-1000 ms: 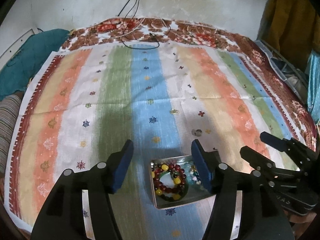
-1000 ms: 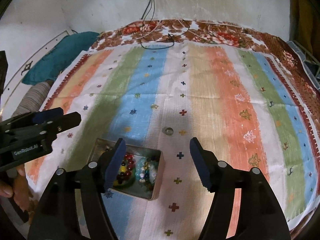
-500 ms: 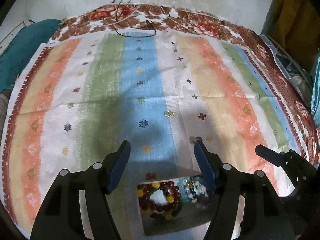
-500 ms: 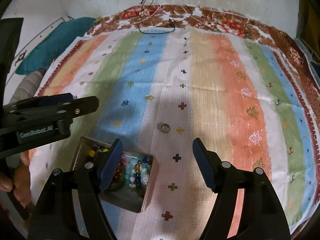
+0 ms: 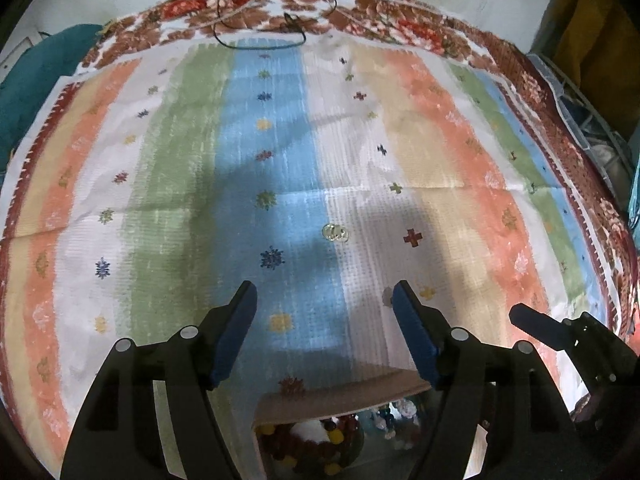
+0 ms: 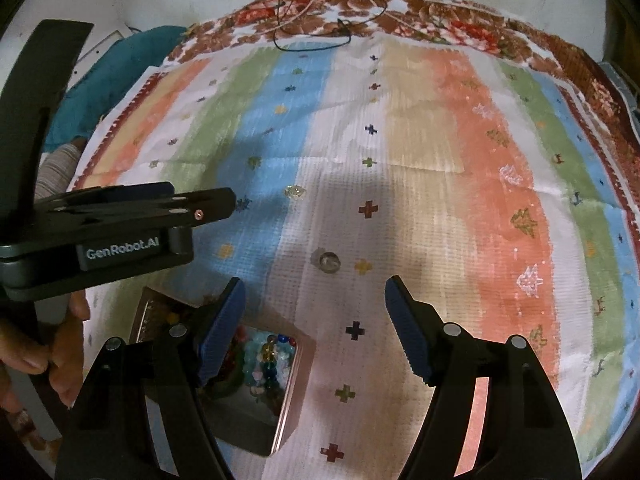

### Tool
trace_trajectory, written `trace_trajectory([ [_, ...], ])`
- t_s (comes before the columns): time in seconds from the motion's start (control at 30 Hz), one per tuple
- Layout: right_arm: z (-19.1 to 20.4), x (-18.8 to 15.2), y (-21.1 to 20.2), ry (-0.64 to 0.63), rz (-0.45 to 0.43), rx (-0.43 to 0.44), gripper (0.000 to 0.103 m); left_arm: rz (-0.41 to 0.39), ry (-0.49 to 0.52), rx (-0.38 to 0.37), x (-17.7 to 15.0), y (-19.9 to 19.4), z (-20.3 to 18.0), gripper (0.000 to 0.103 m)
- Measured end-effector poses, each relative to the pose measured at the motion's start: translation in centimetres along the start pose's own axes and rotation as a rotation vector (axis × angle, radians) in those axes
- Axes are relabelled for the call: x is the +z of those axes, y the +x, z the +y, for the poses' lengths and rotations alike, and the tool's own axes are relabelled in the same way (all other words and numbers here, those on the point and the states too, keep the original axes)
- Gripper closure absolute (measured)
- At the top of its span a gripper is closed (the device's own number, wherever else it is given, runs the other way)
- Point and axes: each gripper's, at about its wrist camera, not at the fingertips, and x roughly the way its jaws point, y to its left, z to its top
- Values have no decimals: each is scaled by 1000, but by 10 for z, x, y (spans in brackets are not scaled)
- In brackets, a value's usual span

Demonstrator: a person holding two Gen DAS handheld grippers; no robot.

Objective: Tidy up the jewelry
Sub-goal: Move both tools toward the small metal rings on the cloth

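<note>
Your right gripper (image 6: pixel 312 312), fingers spread and empty, sits nearest the small ring (image 6: pixel 326 260), just ahead; the left gripper (image 5: pixel 324 320) hangs open too.

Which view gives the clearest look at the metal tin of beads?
The right wrist view: the tin shows its rim and the beads inside. In the left wrist view the tin is cropped at the bottom edge.

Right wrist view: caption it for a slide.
Open right gripper above striped cloth, beaded jewelry tin lower left.
</note>
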Motion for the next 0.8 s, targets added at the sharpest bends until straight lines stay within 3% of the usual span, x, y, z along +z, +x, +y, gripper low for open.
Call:
trace_trajectory([
  [0.47, -7, 5, 26, 33, 60, 42, 31, 71, -16, -44, 14, 28, -1, 33],
  [0.8, -10, 11, 43, 30, 81, 27, 31, 103, -15, -21, 28, 50, 2, 33],
])
